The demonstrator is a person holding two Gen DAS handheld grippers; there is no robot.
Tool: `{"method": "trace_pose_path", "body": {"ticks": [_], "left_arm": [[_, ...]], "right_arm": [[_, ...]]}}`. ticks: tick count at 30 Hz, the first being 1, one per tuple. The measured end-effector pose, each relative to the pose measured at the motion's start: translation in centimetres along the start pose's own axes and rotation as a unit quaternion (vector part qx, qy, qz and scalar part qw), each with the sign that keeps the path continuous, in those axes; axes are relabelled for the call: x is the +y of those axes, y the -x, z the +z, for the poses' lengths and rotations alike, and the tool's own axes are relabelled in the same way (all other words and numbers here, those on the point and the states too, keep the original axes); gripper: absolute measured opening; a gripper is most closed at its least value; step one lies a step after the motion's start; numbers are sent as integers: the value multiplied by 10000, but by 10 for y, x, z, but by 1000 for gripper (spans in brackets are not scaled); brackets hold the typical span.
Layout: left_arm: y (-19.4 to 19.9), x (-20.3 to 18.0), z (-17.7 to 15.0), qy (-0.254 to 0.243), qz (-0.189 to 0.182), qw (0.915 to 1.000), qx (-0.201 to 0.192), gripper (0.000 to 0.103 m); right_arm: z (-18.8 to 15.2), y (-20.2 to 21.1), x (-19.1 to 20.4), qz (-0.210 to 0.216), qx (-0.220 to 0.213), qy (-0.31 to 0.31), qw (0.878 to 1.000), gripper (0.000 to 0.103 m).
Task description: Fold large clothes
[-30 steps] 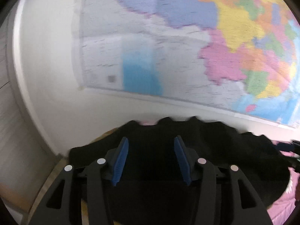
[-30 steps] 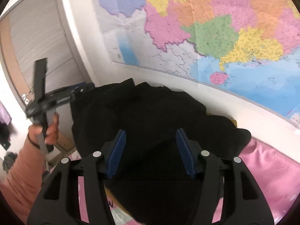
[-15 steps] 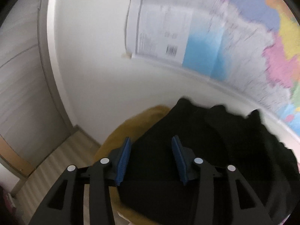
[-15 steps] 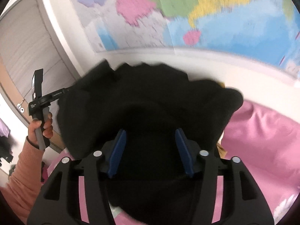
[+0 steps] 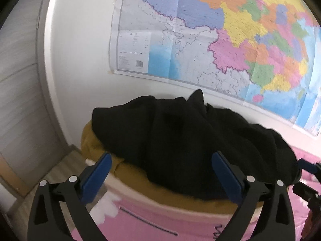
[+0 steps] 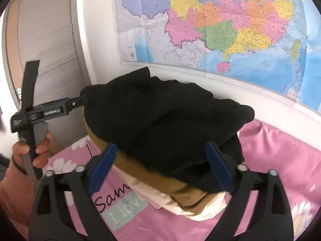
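Garment: black garment [image 5: 180, 140] heaped on mustard cloth [image 5: 180, 196], between and beyond both claws' fingers.
Left gripper [image 5: 163, 177]: wide, jaws just opened, gripping nothing.
Right gripper [image 6: 162, 166]: wide, jaws just opened, garment released.

One black garment [image 6: 164, 124], one mustard garment [image 6: 186, 190], one wall map [image 6: 220, 24], two hand-held grippers

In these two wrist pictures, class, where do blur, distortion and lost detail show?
Left wrist view: map edges bow, its right side is slightly smeared, dark corners. Right wrist view: sharper, bedsheet lettering readable, door frame curves. Both: black garment shows almost no fold detail.
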State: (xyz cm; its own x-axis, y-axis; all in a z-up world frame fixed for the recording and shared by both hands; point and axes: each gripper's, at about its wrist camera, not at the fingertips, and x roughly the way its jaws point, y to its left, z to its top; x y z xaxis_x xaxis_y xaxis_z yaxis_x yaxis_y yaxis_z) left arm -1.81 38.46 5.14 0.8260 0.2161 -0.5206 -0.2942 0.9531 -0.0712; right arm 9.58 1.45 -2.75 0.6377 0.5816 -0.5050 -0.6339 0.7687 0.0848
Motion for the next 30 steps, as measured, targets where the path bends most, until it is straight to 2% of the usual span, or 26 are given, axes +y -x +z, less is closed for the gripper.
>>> {"method": "trace_pose_path", "body": {"ticks": [4,12,16,30], "left_arm": [[17,-11,-18,119,76,9999,-31,97],[50,-39,-51,0,253,9997,-62,97],[58,-47,-63,-44,343,9994,-53,97],[76,-61,-97,44,388,9992,98,97]], "right_arm": [[-15,-1,14,-68,33,35,10000,98],[-41,9,26,-145,4,-86,9999,98],[-49,22,26,-263,-160,-116,9995,98],[-80,38,38,-310,-161,-184,9992,98]]}}
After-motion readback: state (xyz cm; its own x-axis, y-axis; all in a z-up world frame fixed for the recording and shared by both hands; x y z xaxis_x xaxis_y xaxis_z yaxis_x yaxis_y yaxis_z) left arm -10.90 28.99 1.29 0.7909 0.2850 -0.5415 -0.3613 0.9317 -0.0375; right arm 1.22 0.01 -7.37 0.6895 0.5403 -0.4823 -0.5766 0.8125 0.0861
